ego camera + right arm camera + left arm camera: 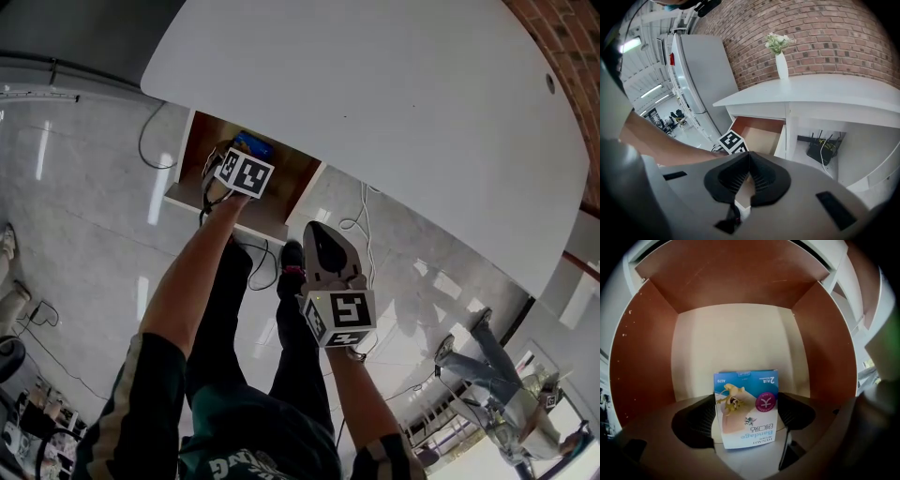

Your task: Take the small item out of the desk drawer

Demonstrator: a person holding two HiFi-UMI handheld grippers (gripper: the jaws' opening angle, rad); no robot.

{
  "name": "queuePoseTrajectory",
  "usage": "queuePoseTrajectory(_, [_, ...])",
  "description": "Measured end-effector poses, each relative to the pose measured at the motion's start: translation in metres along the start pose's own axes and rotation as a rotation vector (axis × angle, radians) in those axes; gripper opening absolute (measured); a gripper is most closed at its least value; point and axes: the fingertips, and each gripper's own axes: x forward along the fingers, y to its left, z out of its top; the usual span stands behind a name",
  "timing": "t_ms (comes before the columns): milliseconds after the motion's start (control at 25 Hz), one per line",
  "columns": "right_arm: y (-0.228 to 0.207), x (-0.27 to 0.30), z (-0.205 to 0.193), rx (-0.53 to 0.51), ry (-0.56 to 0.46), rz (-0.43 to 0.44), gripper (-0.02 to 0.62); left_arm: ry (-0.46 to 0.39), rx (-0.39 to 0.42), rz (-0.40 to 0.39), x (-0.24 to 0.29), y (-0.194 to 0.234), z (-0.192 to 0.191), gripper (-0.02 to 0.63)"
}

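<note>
Left gripper view: left gripper [747,417] jaws spread wide inside drawer [736,341]. Bandage box [746,401] sits between jaws, one pad close at each side, no squeeze evident; its print reads upside down. Pale drawer floor and brown walls beyond jaws. Right gripper view: right gripper [748,174] jaws closed together, nothing between them; open drawer and white bench [825,91] ahead of jaws.

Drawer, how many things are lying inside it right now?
1. A bandage box sits between the jaws of the left gripper, on the drawer's pale bottom. The gripper hides the nearest part, so something could be out of sight there.
</note>
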Motion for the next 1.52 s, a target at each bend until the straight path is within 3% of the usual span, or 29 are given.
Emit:
queuePoseTrajectory(520, [-0.08, 0.01, 0.018, 0.027, 0.013, -0.009, 0.025, 0.021, 0.014, 0.006, 0.035, -0.029, 0.059, 0.414])
queuePoseTrajectory(760, [-0.033, 0.0, 0.011, 0.019, 0.001, -0.001, 0.025, -0.005, 0.045, 0.027, 0.002, -0.007, 0.031, 0.413])
queuePoseTrajectory(1520, [0.002, -0.028, 0.054, -0.045, -0.039, 0.077, 0.025, -0.127, -0.001, 0.035, -0.097, -0.018, 0.041, 0.412])
